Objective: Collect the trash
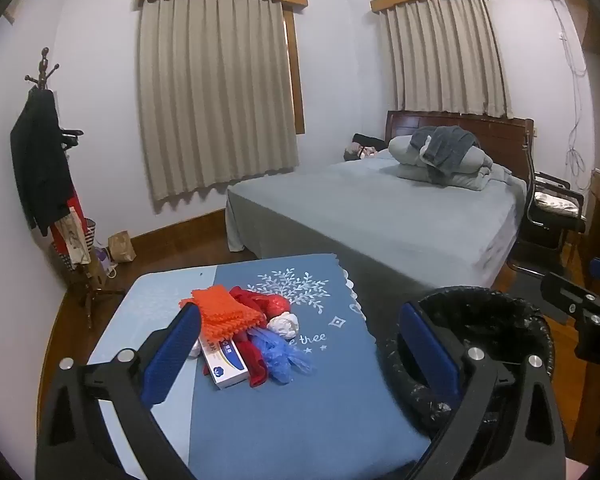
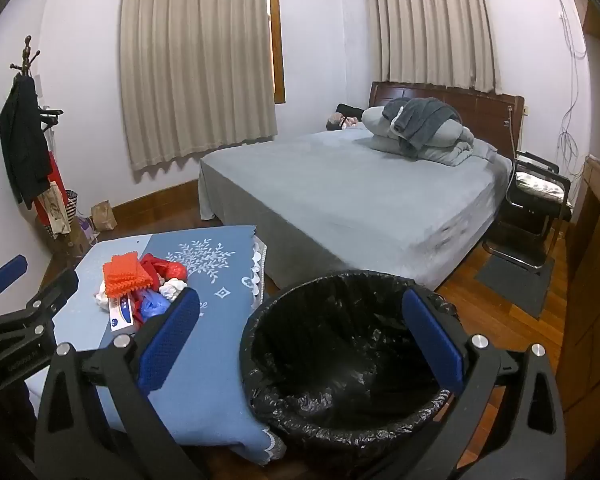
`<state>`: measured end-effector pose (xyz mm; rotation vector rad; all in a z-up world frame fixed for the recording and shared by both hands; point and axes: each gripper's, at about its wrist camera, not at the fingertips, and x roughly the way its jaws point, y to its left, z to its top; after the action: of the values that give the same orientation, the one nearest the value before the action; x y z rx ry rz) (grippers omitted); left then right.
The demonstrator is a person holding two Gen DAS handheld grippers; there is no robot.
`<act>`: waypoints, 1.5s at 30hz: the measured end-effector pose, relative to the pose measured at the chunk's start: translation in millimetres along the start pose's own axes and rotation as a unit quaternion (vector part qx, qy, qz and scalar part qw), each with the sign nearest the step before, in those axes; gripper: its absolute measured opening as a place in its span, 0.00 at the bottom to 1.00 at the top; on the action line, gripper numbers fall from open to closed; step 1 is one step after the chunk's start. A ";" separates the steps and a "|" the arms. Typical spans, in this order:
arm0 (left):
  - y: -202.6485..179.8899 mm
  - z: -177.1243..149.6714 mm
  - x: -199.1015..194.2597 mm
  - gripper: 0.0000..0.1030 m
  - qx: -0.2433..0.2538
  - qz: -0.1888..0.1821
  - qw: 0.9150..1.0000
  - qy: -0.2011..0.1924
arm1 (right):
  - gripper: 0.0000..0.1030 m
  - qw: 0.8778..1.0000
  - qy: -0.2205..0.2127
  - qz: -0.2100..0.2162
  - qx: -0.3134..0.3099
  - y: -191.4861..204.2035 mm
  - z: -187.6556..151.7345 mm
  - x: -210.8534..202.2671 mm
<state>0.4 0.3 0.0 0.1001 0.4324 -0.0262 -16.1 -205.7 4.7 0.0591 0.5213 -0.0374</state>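
A pile of trash lies on the blue-clothed table [image 1: 308,408]: an orange net [image 1: 224,314], a red bag [image 1: 268,302], a white crumpled tissue [image 1: 284,324], a blue plastic bag [image 1: 284,354] and a white-and-blue box [image 1: 226,362]. The pile also shows in the right wrist view [image 2: 136,284]. A bin with a black liner [image 2: 340,356] stands right of the table. My left gripper [image 1: 300,354] is open and empty above the table's near part, just short of the pile. My right gripper [image 2: 300,332] is open and empty above the bin's rim.
A bed [image 2: 360,200] with folded bedding stands behind the table. A coat rack [image 1: 44,168] with bags at its foot is at the left wall. A black chair [image 2: 536,208] and a wooden cabinet [image 2: 596,280] are on the right. The floor is wooden.
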 end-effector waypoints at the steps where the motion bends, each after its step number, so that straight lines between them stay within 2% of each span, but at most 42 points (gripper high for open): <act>1: 0.1 0.0 0.0 0.94 -0.001 0.000 1.000 0.001 | 0.96 1.000 0.001 0.000 0.000 0.2 0.0 0.2; 45: 1.3 0.2 -2.2 0.94 0.000 0.004 1.000 0.000 | 0.96 1.000 0.003 -0.001 -0.001 -0.8 -1.2 1.0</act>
<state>-1.4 1.6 1.2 0.1009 0.4319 -0.0186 -16.0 -206.5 3.1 0.0558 0.5265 -0.0385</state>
